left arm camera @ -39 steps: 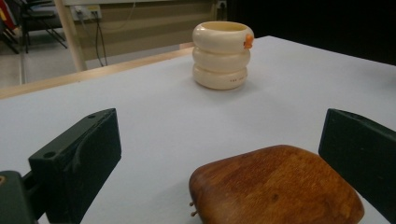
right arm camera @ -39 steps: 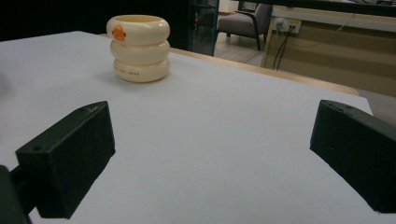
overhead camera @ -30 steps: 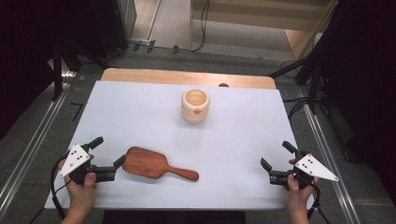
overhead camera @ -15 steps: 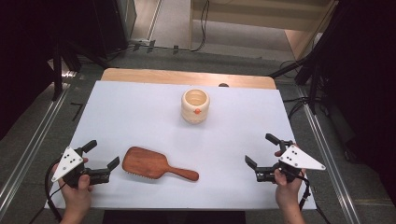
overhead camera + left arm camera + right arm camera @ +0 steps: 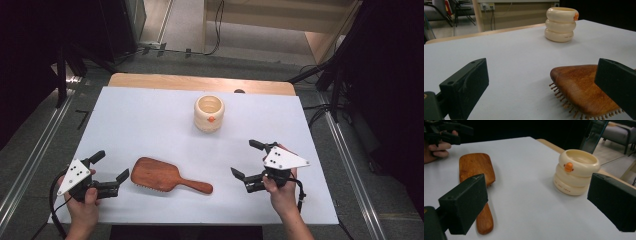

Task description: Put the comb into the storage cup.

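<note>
Brush was laid flat on the white table, bristles down, in the near part of it and somewhat left of the middle, with its broad wooden head to the left and its handle pointed right. In the left gripper view the head was seen close up, its short pins resting on the tabletop, and one jaw was seen in front of its right part; whether that jaw touched the wood could not be told.

At the near left, the left gripper was held low by a hand, and its jaws were kept wide apart and closed on nothing; the nearer jaw tip was placed just beside the left edge of the head. At the near right, the right gripper was held by the other hand, with its jaws likewise spread wide and nothing between them. It was aimed left, towards the end of the handle, and was kept apart from it. In the right gripper view the brush was seen lengthwise past the left jaw, with the left gripper beyond it.

Farther off, near the middle of the table, a cream ringed cup with a small orange knob on its side was stood upright, well apart from both grippers.
</note>
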Tool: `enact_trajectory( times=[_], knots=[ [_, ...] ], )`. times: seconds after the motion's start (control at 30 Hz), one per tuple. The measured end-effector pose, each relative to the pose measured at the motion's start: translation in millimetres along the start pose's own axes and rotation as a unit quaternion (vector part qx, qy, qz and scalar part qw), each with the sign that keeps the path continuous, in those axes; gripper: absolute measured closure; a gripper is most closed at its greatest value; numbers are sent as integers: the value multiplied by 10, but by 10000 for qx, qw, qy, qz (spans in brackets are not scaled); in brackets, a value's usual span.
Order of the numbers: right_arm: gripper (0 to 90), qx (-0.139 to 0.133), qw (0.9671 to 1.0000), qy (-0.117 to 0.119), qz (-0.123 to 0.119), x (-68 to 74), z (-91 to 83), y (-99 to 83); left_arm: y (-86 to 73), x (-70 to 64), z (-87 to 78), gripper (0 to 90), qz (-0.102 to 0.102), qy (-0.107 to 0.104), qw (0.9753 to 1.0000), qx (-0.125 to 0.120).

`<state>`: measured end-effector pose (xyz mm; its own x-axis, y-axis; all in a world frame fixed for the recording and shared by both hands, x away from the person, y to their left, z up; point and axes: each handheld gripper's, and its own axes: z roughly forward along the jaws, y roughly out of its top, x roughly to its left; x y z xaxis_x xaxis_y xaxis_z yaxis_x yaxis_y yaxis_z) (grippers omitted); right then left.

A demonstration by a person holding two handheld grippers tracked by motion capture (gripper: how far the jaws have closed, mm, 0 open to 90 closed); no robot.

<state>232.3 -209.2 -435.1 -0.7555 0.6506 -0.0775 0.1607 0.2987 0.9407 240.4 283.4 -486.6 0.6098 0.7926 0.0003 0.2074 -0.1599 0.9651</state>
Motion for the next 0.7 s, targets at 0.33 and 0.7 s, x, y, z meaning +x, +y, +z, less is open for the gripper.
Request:
enact_trajectory(
  times=[0.33,0.7],
  knots=[
    [16,677,9961,522,-194,165,403,96,-2,-4,3,0,26,-12,10000,-17],
    [16,1183,9882,857,-453,301,705,167,-5,-12,0,0,38,-10,10000,-15]
  ],
)
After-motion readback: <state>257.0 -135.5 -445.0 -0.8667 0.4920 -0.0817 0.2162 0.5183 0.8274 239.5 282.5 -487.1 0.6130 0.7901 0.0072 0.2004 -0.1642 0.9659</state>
